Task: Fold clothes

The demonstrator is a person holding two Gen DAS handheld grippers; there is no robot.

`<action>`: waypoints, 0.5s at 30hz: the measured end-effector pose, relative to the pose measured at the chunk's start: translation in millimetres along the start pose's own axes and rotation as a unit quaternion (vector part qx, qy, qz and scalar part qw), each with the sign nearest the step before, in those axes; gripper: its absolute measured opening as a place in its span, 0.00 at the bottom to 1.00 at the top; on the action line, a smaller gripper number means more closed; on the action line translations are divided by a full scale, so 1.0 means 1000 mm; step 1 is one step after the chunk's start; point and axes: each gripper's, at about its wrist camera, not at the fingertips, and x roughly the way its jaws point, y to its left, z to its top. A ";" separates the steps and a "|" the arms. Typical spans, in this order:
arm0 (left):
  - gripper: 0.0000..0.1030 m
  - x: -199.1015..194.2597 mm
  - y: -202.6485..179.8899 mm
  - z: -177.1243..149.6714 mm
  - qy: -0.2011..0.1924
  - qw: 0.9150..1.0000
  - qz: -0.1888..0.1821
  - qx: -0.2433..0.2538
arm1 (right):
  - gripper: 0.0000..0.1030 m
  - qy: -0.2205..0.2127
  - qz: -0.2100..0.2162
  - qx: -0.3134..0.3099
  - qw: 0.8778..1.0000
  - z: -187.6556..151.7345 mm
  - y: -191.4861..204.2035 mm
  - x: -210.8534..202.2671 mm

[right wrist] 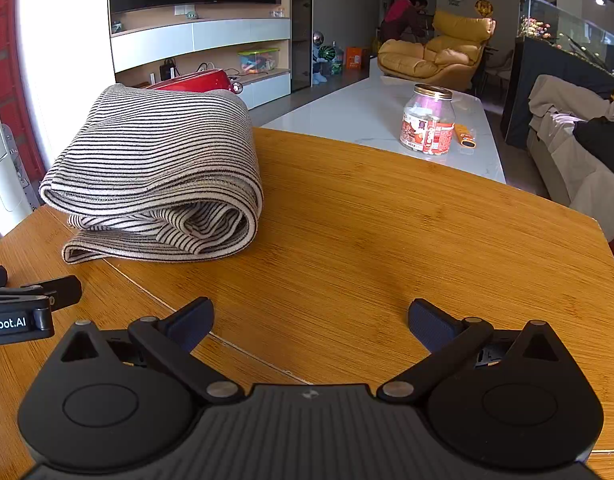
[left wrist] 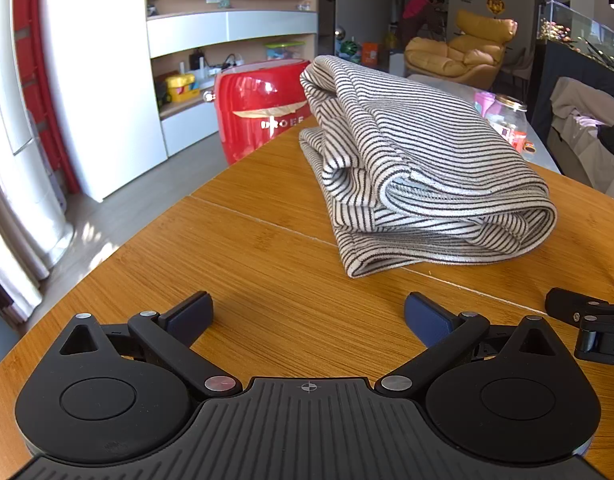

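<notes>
A striped knit garment sits folded in a thick, several-layer bundle on a wooden table, w/ both handheld grippers parked just short of it. The left gripper has its jaws spread wide, nothing between the blue pads; the right gripper is likewise wide apart & empty, low over bare tabletop. Neither touches the cloth. From the right wrist view the bundle lies ahead & to the left, near the table's far-left edge; from the left wrist view it lies ahead & slightly right, straddling a seam in the tabletop.

Judging by the stack, the fold looks near done or done, though top layers bulge & the rolled edge facing the cameras is loose. Risks from here: a pinch on just the top layer would likely peel the stack open; a shove from either claw could slide the bundle toward the far edge, where a red appliance stands just beyond. The 2 grippers sit close side by side, so a quick inward swing could knock them together. A glass jar on the white counter beyond is well apart from the action.
</notes>
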 end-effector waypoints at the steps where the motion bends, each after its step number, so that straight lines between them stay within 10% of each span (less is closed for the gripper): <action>1: 1.00 0.000 0.000 0.000 0.000 1.000 0.000 0.000 | 1.00 0.000 0.000 0.000 1.000 0.000 0.000 0.000; 15: 1.00 0.000 0.000 0.000 0.000 1.000 0.000 0.000 | 1.00 0.000 0.000 0.000 1.000 0.000 -0.001 0.000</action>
